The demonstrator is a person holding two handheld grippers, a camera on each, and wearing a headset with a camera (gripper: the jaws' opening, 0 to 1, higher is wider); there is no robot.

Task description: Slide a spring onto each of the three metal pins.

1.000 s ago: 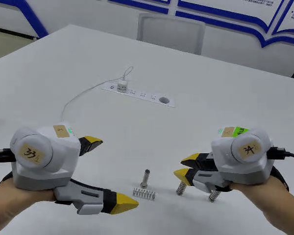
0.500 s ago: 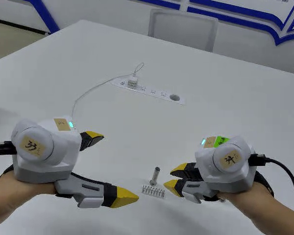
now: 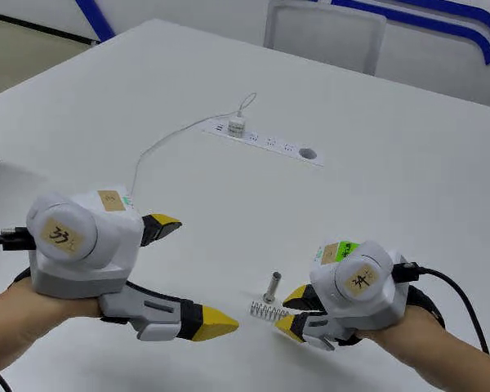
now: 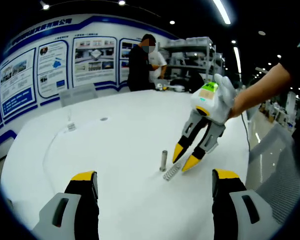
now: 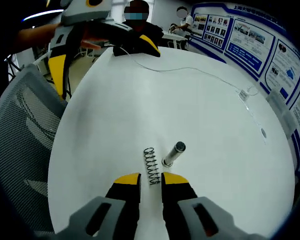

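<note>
Spring (image 5: 151, 165) flat beside pin (image 5: 173, 154), right claw (image 5: 151, 178) close

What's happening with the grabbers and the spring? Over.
Left gripper open wide, empty. Right gripper narrowly open, tips at the spring lying beside the bare upright pin. Nothing blocking.

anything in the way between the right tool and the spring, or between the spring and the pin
Nothing visible. The right tool has its tips at the near end of the spring, which lies on bare table beside the upright pin.
</note>
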